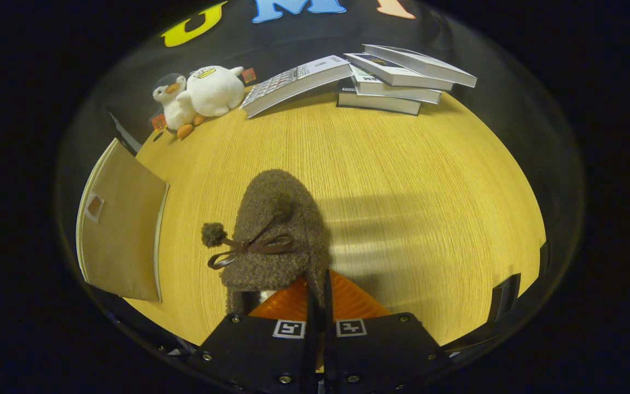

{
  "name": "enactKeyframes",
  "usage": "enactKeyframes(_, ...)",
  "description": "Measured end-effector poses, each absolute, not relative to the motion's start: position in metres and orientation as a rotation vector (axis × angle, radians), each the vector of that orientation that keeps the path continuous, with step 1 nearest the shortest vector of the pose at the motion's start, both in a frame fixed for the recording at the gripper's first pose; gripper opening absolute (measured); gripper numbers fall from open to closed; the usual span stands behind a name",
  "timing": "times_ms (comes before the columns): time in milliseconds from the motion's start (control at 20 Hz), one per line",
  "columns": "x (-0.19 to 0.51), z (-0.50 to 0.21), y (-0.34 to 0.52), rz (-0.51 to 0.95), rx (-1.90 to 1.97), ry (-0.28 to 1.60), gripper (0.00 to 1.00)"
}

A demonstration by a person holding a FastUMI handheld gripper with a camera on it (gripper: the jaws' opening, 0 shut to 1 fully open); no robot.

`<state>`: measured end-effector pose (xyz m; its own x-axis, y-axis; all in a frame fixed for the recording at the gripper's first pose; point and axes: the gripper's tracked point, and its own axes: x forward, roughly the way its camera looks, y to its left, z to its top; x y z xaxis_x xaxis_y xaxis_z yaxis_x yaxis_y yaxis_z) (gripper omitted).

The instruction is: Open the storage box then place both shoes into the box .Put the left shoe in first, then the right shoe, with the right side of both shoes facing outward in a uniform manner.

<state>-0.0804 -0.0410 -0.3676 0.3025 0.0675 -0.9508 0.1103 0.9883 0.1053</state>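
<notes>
- My claw [318, 298] is clenched on the rear edge of the brown fuzzy shoe [279, 230], both orange fingers [348, 301] pressed close together on it.
- The shoe points away from me over the wooden worktop [413, 180], its ribbon bow and pompom on top.
- The tan storage box [121, 230] sits to the shoe's left, at the worktop's edge.
- Far beyond lie two white plush ducks [200, 96] and a stack of books [386, 79].
</notes>
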Motion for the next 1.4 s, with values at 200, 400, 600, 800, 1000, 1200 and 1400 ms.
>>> enactKeyframes(200,-0.076,-0.355,-0.027,-0.035,0.255,1.272,0.00)
enactKeyframes(400,-0.054,-0.320,-0.012,-0.017,0.302,1.222,0.00)
enactKeyframes(600,-0.032,-0.279,0.011,0.018,0.312,1.166,0.00)
enactKeyframes(800,-0.016,-0.244,0.043,0.068,0.324,1.121,0.00)
enactKeyframes(1000,-0.006,-0.222,0.077,0.116,0.326,1.098,0.00)
enactKeyframes(1200,0.000,-0.208,0.113,0.160,0.320,1.082,0.00)
enactKeyframes(1400,0.003,-0.193,0.150,0.202,0.356,1.072,0.00)
